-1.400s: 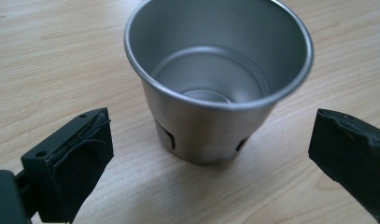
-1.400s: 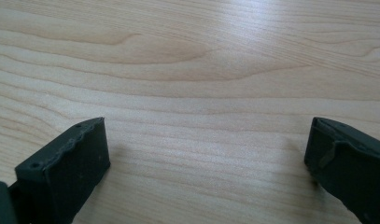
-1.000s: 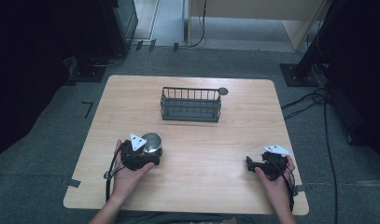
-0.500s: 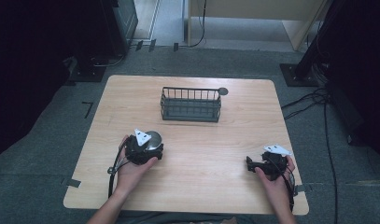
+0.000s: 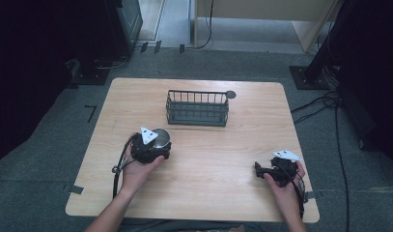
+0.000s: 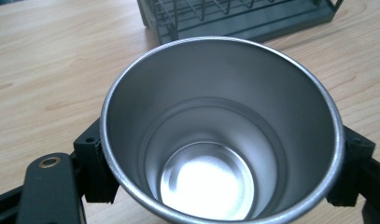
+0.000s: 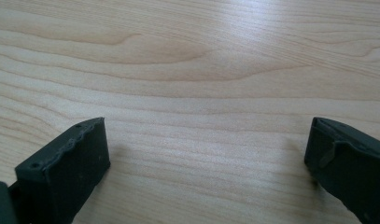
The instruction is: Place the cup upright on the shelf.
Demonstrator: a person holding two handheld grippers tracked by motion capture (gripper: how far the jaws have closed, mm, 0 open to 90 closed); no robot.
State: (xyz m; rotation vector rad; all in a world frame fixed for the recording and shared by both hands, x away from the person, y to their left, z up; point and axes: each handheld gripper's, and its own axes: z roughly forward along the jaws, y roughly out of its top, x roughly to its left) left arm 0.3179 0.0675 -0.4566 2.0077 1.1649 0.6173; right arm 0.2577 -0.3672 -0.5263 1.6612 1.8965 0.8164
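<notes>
Pale wood-grain bench (image 5: 218, 159); left claw (image 6: 220, 172) clamped on shiny round steel cup (image 6: 220, 130), dark wire basket (image 6: 234, 16) beyond; right claw (image 7: 206, 163) spread apart.

A wooden table (image 5: 223, 159) stands in the middle of the room. Its top is light brown with wavy grain lines, and soft light shines on it. The floor (image 5: 49, 159) under it is grey carpet. Small strips of tape (image 5: 76, 189) stick to the carpet near the table's corners. Black cables (image 5: 329, 104) lie on the floor on the right side. The sides of the room are very dark, and big black shapes stand there. At the far end there is a pale wooden piece of furniture (image 5: 261, 17) with a cable hanging down it. A flat black base (image 5: 307, 77) sits on the carpet near the table's far right corner.
</notes>
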